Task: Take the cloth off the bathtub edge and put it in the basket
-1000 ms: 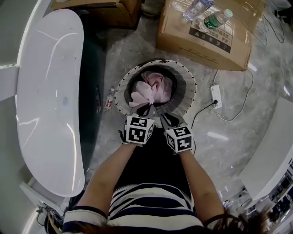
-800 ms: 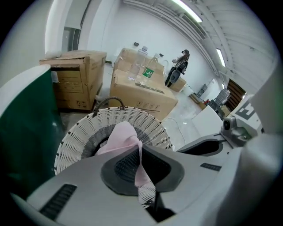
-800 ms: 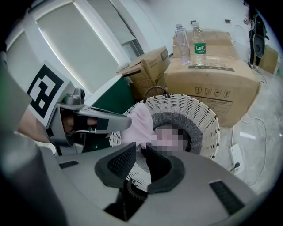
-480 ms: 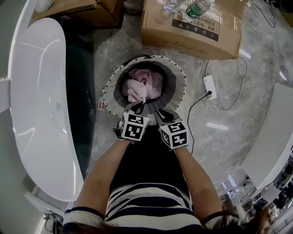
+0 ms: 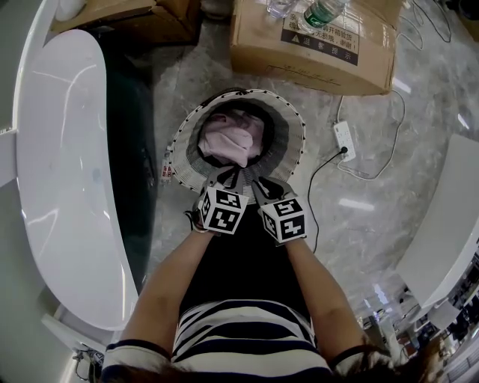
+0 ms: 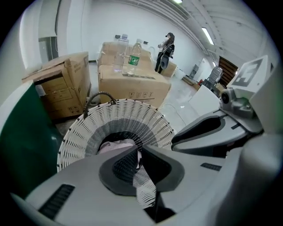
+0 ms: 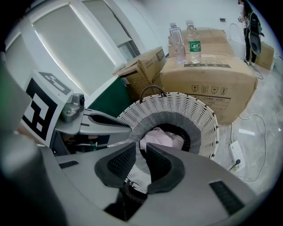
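**Head view, looking steeply down.** A round woven basket (image 5: pixel 296 142) stands on the grey marbled floor (image 5: pixel 374 247), beside the glossy white oval bathtub (image 5: pixel 67 149). The basket has a white ribbed rim, a grey inner band, a dark bottom and 1 dark loop handle on its far side.

The cloth (image 5: pixel 230 140) is pink, soft and crumpled. It lies inside the basket, free of both grippers.

- **Left gripper (image 5: pixel 224 178):** its 2 dark, mesh-textured pads are pressed together with nothing between them, and the tips sit over the near rim.
- **Right gripper (image 5: pixel 263 191):** its jaws are parted by a narrow slit and hold nothing. Only basket weave shows through the gap.

Each gripper carries a cube of black-and-white square markers.

Beyond the basket is a brown cardboard box (image 5: pixel 314 45) bearing clear plastic bottles (image 5: pixel 322 11). A white power strip (image 5: pixel 346 140) with a black cable lies on the floor to the right.
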A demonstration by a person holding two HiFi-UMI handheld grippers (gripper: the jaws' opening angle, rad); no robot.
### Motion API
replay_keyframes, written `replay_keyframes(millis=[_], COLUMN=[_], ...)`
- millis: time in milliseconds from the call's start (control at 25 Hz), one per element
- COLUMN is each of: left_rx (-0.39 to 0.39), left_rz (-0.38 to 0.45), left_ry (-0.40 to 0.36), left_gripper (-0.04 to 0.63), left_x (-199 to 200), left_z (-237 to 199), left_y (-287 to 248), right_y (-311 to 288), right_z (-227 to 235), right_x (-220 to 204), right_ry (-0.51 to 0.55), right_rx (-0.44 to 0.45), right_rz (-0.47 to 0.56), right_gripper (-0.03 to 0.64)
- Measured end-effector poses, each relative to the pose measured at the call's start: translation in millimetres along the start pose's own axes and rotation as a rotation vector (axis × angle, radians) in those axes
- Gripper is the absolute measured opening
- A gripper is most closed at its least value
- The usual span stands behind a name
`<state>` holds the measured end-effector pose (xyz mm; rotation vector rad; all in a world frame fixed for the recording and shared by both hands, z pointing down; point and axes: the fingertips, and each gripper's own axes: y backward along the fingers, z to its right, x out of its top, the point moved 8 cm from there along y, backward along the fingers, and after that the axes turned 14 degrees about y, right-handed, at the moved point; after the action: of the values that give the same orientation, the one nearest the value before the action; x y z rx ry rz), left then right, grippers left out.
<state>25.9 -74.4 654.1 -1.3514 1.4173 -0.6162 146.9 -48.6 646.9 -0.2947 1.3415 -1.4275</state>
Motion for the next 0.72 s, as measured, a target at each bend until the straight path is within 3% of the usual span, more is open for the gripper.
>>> replay_keyframes(millis=[280,720], left_rx=[-0.012,-0.002], left_rz=[-0.001,0.012], left_ry=[0.067,0.098], left_gripper=[0.032,0.031], left_x=[-5,-11], left_z=[-6,-16], left_y=[6,18], right_y=[-2,-2], right_z=[-4,-8], right_x=[0,1], right_ry=[0.006,0.007], right_rx=[0.0,0.001], right_rz=[-0.002,-0.01], right_gripper=[0.089,0.078])
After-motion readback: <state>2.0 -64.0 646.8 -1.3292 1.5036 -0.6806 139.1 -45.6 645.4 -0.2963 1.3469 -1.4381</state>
